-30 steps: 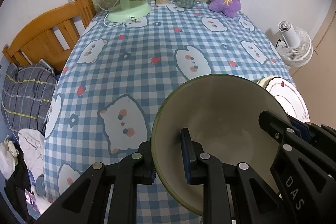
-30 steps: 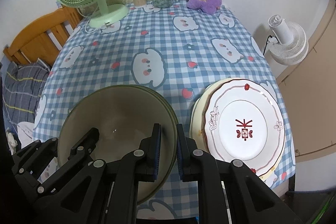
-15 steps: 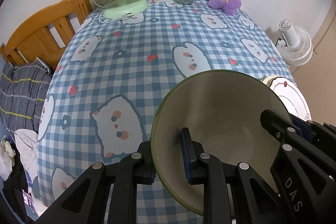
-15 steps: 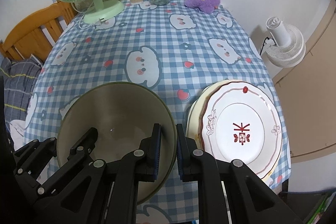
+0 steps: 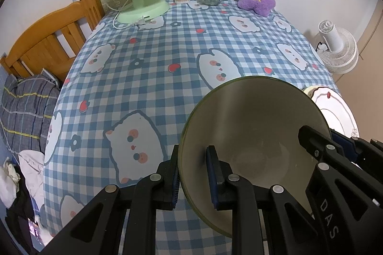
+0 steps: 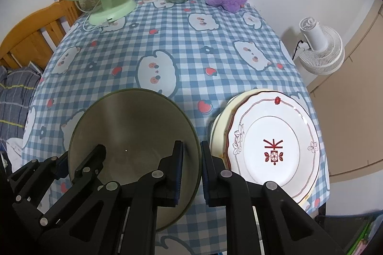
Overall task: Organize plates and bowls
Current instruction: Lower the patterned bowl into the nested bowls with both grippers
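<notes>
Both grippers clamp the bowl [image 6: 134, 135] by opposite sides of its rim, the left gripper [image 5: 192, 173] on one side and the right gripper [image 6: 192, 171] on the other, carrying it above the table [image 6: 191, 51] just beside the plates [image 6: 273, 145]. I judge this the carrying step; next it needs a clear spot or another bowl to set it on, lowered level, both grips released together.

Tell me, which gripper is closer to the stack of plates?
Right. The right gripper clamps the bowl rim right beside the plates; the left gripper clamps the opposite rim, farther away.
</notes>
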The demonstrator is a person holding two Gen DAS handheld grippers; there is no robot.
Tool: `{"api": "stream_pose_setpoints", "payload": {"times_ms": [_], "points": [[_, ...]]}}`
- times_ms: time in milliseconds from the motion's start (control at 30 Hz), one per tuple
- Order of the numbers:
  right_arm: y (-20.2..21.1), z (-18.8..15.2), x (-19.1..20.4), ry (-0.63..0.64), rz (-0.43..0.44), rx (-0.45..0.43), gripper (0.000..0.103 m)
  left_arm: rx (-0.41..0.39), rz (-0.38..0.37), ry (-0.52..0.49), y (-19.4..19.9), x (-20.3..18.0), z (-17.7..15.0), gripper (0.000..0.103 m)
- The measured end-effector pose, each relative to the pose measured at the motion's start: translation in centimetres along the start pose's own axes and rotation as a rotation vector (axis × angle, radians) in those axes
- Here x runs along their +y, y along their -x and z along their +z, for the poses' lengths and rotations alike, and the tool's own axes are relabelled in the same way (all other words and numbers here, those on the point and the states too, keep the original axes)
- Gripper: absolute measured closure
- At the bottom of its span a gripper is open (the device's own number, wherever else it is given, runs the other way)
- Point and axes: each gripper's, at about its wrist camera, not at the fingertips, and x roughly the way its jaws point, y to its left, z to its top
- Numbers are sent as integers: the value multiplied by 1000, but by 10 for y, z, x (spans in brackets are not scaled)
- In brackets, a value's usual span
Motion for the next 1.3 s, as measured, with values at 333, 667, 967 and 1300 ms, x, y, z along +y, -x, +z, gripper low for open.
{"api": "stream_pose_setpoints", "payload": {"times_ms": [333,667,967,1300], "points": [[-2,2,-3,-8,23,15,85,17,-10,7,0,0,2,80],[5,16,-8,-1,130,-70,37,-43,-25,-15,10,-7,17,55],[-15,26,-12,5,185,-19,36,-9,-26,-6,-5,-7,25,34],[-41,22,-11,9,228,51,31,50,-38,12,-27,-3,17,25]]}}
